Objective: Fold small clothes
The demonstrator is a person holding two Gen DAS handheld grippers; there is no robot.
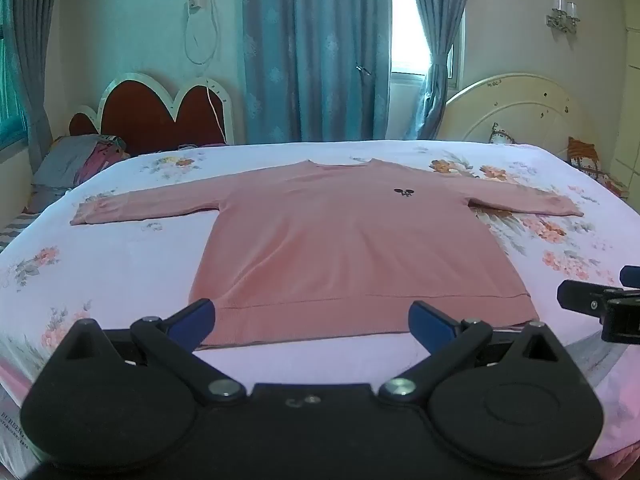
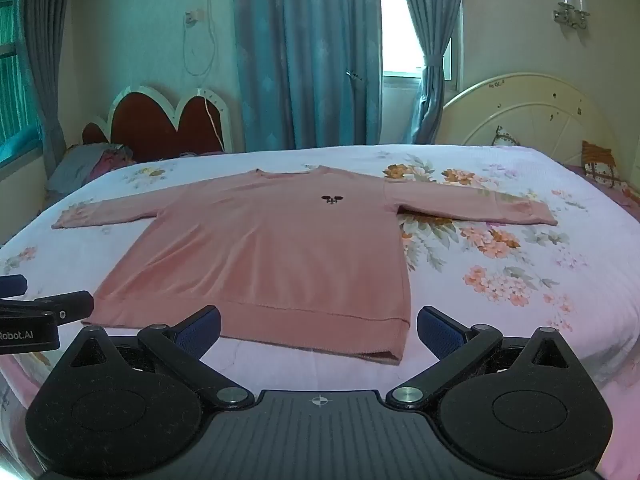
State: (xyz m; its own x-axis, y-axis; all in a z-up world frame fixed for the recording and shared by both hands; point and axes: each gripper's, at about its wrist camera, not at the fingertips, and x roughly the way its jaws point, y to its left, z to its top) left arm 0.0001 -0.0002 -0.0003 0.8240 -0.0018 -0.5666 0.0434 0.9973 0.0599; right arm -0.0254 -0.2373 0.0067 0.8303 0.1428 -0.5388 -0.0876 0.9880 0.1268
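Left gripper [image 1: 312, 320] is hanging just above the near hem of the pink sweater [image 1: 352, 248], jaws spread wide and holding nothing. In its view the sweater is lying flat and face up on the flowered bedspread [image 1: 120, 256], sleeves stretched out to both sides, likely laid out ready for folding. Over in the right wrist view, the right gripper [image 2: 319, 332] is also gaping open and empty, sitting near the hem's right corner. Each tool is probably lining up on its own side for a first pinch.
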